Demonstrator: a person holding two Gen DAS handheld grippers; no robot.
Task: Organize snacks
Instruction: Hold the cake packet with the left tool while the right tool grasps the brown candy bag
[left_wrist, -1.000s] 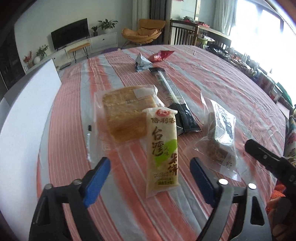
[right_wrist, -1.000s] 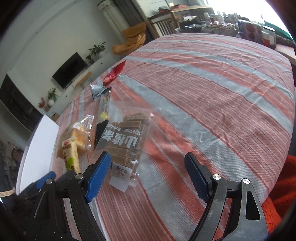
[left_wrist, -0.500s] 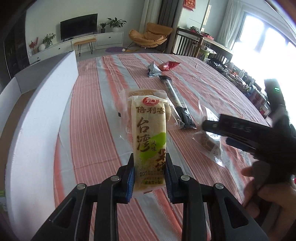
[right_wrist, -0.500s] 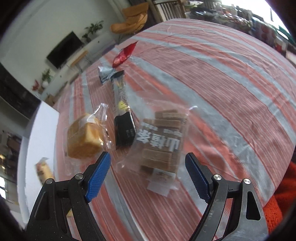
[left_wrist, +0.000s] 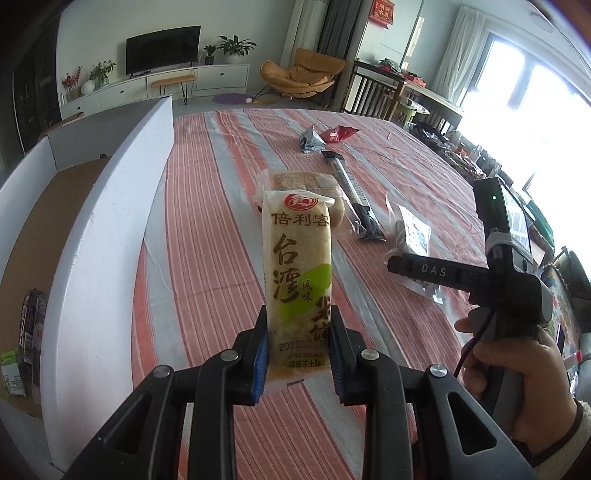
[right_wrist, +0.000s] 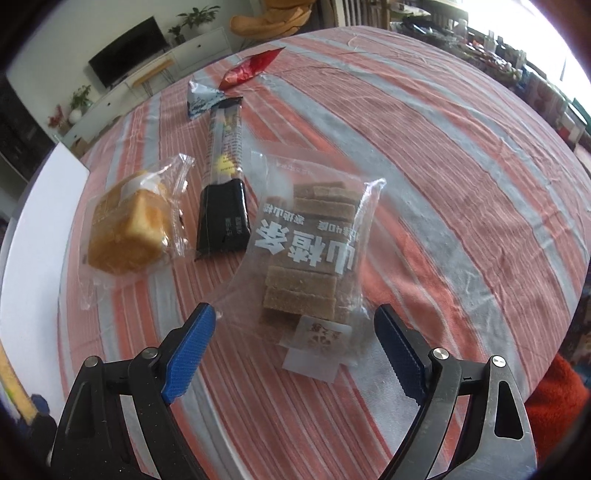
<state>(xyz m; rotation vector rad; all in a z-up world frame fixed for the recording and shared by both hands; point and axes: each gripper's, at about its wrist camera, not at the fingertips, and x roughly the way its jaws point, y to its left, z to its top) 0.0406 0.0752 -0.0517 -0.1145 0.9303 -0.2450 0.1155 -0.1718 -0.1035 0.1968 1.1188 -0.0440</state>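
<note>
My left gripper (left_wrist: 297, 363) is shut on the lower end of a cream and green rice cracker packet (left_wrist: 297, 266). It holds the packet upright above the striped tablecloth, beside the white box wall (left_wrist: 110, 229). My right gripper (right_wrist: 295, 347) hovers over a clear bag of brown hawthorn strips (right_wrist: 314, 251). Its jaws are opening, and the bag's near end lies flat on the cloth between the blue pads (right_wrist: 188, 350), untouched. A wrapped bread loaf (right_wrist: 129, 225) and a long black stick packet (right_wrist: 223, 184) lie to the bag's left.
A silver packet (right_wrist: 201, 98) and a red packet (right_wrist: 251, 68) lie farther back on the table. The brown-floored box holds a dark packet (left_wrist: 31, 325) at the left. A person's hand (left_wrist: 517, 369) grips the right tool. Clutter lines the table's far right edge.
The left jaws closed on the rice cracker packet and lifted it off the cloth toward the white box. The right gripper swung over the hawthorn bag, now centred between its jaws.
</note>
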